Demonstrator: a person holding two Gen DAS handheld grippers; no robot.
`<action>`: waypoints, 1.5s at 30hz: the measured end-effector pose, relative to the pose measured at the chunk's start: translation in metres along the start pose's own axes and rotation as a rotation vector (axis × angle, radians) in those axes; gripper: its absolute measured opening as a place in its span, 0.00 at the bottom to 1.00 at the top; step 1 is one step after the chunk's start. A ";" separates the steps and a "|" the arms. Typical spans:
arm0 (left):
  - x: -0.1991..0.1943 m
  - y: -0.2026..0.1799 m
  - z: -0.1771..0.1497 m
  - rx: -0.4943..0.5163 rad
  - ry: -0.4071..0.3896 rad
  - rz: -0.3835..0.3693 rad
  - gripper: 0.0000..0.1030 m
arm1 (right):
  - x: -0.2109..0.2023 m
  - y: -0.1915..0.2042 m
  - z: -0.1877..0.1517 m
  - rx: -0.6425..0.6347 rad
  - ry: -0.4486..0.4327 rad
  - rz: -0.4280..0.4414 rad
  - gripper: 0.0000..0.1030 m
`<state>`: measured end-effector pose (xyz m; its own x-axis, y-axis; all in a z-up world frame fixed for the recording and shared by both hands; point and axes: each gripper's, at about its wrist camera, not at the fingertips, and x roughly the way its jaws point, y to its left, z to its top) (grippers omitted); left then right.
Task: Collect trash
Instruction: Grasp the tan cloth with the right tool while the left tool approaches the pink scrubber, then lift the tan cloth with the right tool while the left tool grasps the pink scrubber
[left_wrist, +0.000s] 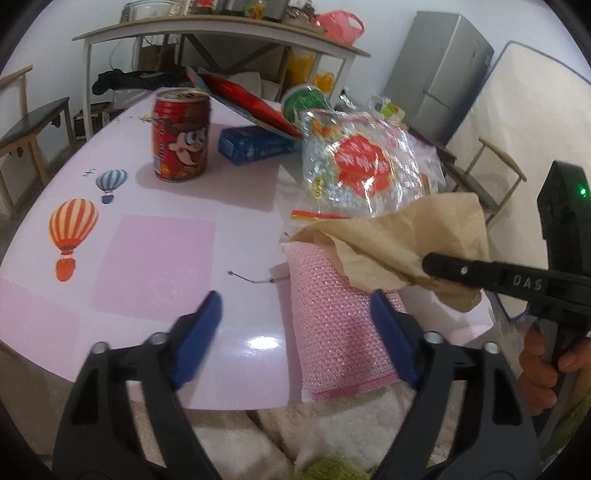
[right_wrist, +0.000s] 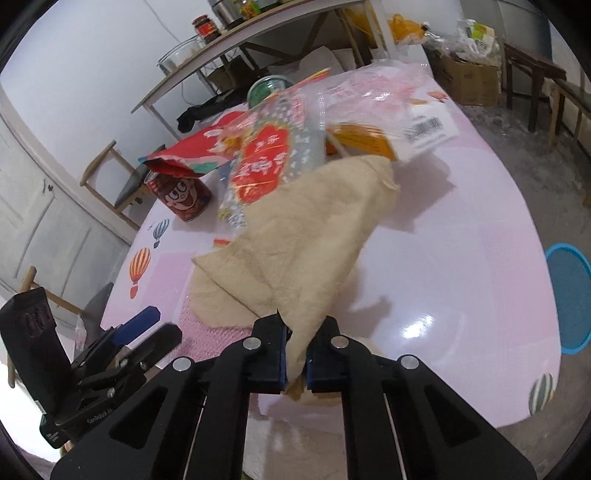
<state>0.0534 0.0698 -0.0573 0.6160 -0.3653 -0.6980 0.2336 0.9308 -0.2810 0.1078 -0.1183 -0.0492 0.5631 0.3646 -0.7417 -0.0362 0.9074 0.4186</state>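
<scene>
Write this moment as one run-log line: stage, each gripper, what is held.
stage: lifting trash | right gripper: shut on brown paper napkin | left gripper: open, empty, above pink cloth | red can: upright on table

Bright, even indoor light from overhead. White glare patches on the glossy desk (left_wrist: 155, 258) in both views; soft shadows beside the can (left_wrist: 181, 134). Heavy fisheye bending with dark corners. Slight motion blur on the left tool (left_wrist: 295, 332).
</scene>
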 end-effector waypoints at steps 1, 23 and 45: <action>0.001 -0.003 -0.001 0.010 0.004 -0.003 0.79 | -0.002 -0.003 0.000 0.006 -0.004 -0.004 0.07; 0.017 -0.051 -0.014 0.197 0.074 0.038 0.82 | -0.006 -0.012 -0.027 -0.015 0.072 -0.008 0.07; -0.007 -0.012 -0.018 0.076 0.065 0.034 0.88 | 0.031 0.009 -0.039 0.090 0.205 0.155 0.07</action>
<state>0.0332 0.0613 -0.0612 0.5755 -0.3307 -0.7480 0.2712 0.9400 -0.2069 0.0926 -0.0902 -0.0887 0.3771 0.5407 -0.7520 -0.0306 0.8187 0.5733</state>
